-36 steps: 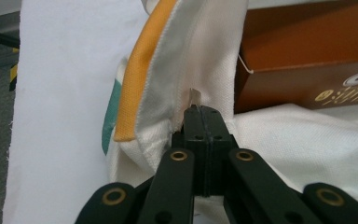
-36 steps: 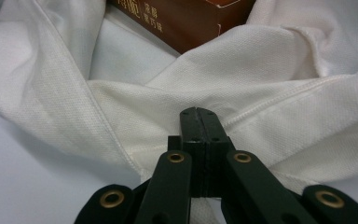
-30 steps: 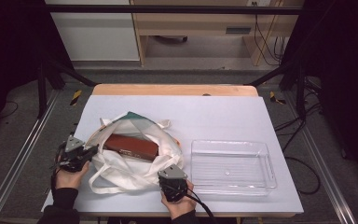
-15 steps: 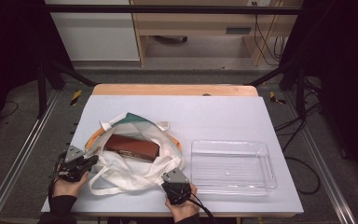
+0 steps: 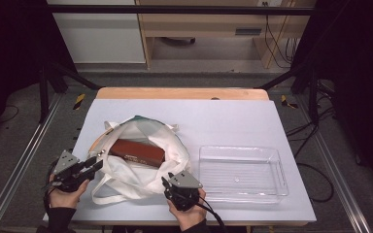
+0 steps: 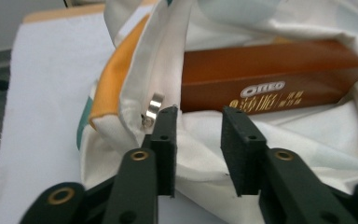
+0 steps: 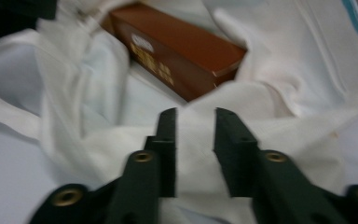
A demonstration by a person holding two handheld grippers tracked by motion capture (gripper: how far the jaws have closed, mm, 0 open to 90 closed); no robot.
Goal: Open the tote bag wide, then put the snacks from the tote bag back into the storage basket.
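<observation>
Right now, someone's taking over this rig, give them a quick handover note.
Left gripper: open, jaws at the bag rim by the metal snap, gripping nothing.
Right gripper: open, jaws straddling a fold of the bag's near edge, not closed on it.
Box: brown, lying in the open bag mouth at the table's left.
Tray: clear, empty, right of the bag.
Done: bag lies open, box exposed.
Left, probably: take the box out and set it in the tray.

Bright, even overhead light falls on the pale surface (image 5: 233, 121), while both sides of the high view sink into black. The right gripper view is smeared with motion blur. In the left gripper view the brown box (image 6: 270, 79) is sharp, its near edges soft.
</observation>
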